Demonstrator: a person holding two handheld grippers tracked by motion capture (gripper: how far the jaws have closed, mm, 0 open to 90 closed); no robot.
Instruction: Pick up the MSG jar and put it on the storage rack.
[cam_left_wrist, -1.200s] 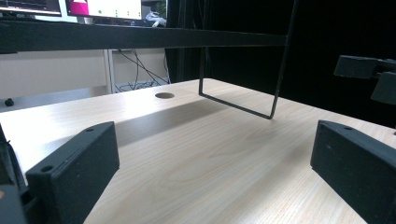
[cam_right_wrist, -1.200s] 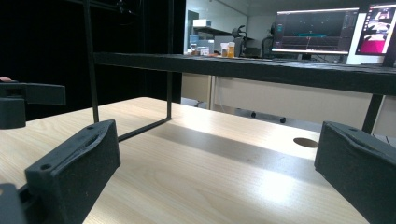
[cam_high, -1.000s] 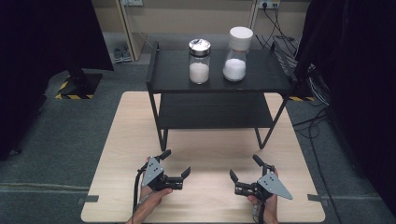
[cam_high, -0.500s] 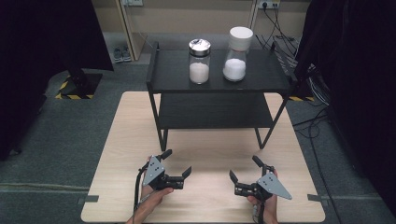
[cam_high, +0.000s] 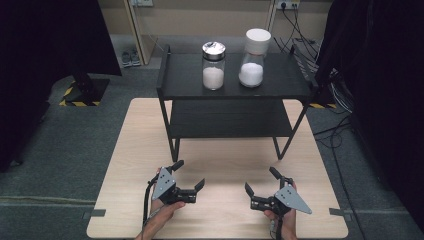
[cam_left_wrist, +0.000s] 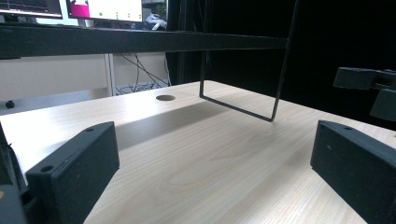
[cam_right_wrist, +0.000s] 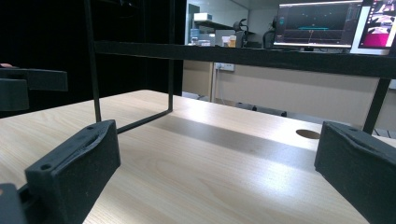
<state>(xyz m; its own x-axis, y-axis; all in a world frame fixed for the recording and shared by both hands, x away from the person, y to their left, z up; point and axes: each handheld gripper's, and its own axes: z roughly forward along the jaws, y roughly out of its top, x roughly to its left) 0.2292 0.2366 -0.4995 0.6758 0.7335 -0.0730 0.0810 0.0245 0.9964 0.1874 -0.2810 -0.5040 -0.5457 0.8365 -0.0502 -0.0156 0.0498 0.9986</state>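
Landmark: black two-tier shelf (cam_high: 235, 82), standing on the far half of the light wooden table (cam_high: 125, 165).

- Jar with metal lid (cam_high: 213, 65): sitting upright on the shelf's top tier, left of centre, holding white powder in its lower part.
- Jar with white cap (cam_high: 254, 58): sitting upright on the same tier, just right of the first, apart from it, also holding white powder.
- Left gripper (cam_high: 189, 177): resting low over the table in front of the shelf's left leg, a hand gripping it; jaws standing wide apart, holding nothing.
- Right gripper (cam_high: 259, 182): resting in front of the shelf's right leg, likewise hand-held; jaws standing wide apart, holding nothing.
- Both grippers are pointing inward toward each other, well apart.
- Round hole (cam_right_wrist: 308, 134) in the tabletop: lying beneath the shelf.
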